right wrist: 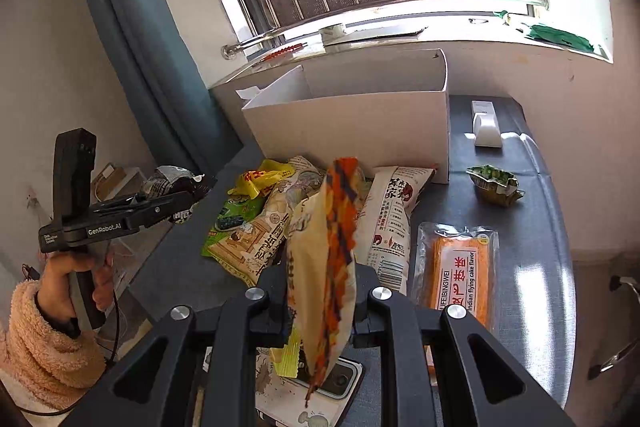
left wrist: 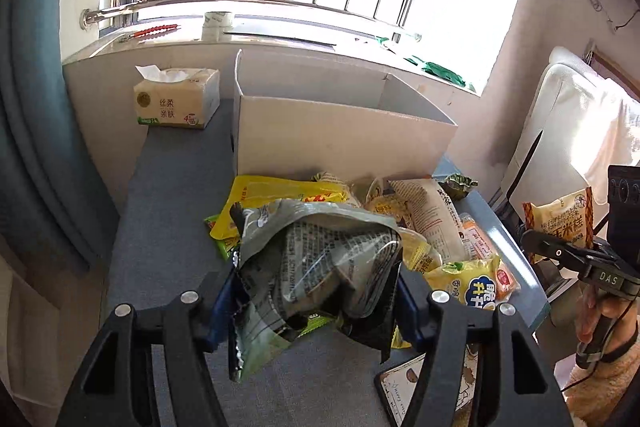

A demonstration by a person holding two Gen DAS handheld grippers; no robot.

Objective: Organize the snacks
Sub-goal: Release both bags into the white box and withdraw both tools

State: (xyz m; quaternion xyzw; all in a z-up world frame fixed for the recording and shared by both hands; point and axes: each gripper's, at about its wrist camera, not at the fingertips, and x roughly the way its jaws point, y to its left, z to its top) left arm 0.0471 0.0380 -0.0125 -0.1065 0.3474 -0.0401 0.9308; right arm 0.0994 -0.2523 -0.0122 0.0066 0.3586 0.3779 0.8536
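Observation:
My left gripper point(left wrist: 316, 267) is shut on a crumpled grey-green snack bag point(left wrist: 320, 251), held above the grey table. It also shows in the right wrist view point(right wrist: 176, 187) at the left. My right gripper point(right wrist: 320, 287) is shut on a cream and orange snack packet point(right wrist: 324, 259), held upright; it also shows in the left wrist view point(left wrist: 560, 219). A white cardboard box point(left wrist: 340, 135) point(right wrist: 352, 123) stands open behind a pile of snack packets point(left wrist: 420, 219) point(right wrist: 280, 223).
A tissue pack point(left wrist: 178, 99) sits at the table's back left. An orange flying-cake pack point(right wrist: 458, 267) and a small green wrapper point(right wrist: 494, 185) lie at the right. A white device point(right wrist: 486, 125) stands beside the box. A phone point(right wrist: 336, 383) lies under my right gripper.

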